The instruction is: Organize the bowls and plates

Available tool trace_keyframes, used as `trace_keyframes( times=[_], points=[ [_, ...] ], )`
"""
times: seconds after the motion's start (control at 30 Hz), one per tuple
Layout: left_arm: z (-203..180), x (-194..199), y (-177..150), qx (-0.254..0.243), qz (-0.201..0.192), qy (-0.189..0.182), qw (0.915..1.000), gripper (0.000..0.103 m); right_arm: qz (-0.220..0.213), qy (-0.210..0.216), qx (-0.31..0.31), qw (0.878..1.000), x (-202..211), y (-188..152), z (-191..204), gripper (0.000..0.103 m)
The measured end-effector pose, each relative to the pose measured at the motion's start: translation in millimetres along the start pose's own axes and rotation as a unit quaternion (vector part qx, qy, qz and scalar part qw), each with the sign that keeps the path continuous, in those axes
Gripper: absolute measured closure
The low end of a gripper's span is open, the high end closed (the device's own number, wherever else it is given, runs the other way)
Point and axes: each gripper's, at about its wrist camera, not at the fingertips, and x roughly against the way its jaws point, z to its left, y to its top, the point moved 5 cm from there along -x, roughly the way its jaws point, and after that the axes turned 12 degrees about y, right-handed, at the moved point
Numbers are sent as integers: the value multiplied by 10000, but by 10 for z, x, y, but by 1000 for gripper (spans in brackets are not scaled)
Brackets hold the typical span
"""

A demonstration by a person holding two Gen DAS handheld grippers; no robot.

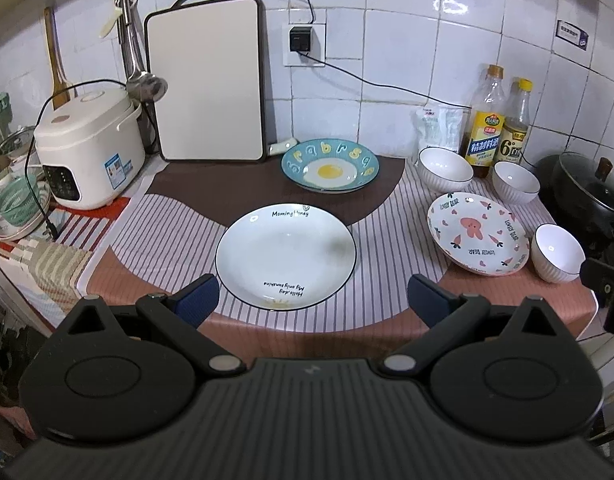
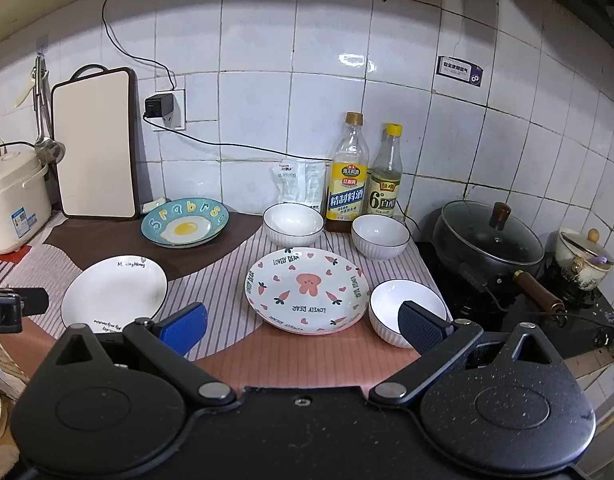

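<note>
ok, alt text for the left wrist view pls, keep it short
The open left gripper hovers just short of a white plate on a striped counter mat. Behind sits a blue egg plate; to the right, a pink bunny plate and three separate white bowls. Nothing is stacked yet.

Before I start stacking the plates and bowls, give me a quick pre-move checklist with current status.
1. Left gripper open, holding nothing: ok.
2. Right gripper open, holding nothing: ok.
3. White plate lies flat with nothing on it: ok.
4. Bear plate clear of the near bowl: cannot tell, rims look very close.
5. Egg plate unstacked: not ok, another plate sits beneath.
6. Back bowls upright: ok.
</note>
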Motion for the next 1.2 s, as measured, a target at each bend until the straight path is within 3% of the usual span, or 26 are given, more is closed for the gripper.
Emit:
trace_keyframes(
  times=[1.2],
  points=[
    [-11, -61, -112, 95, -67, 44, 9999, 0, -28, -106, 203, 9997, -24, -132, -9, 0]
  ],
)
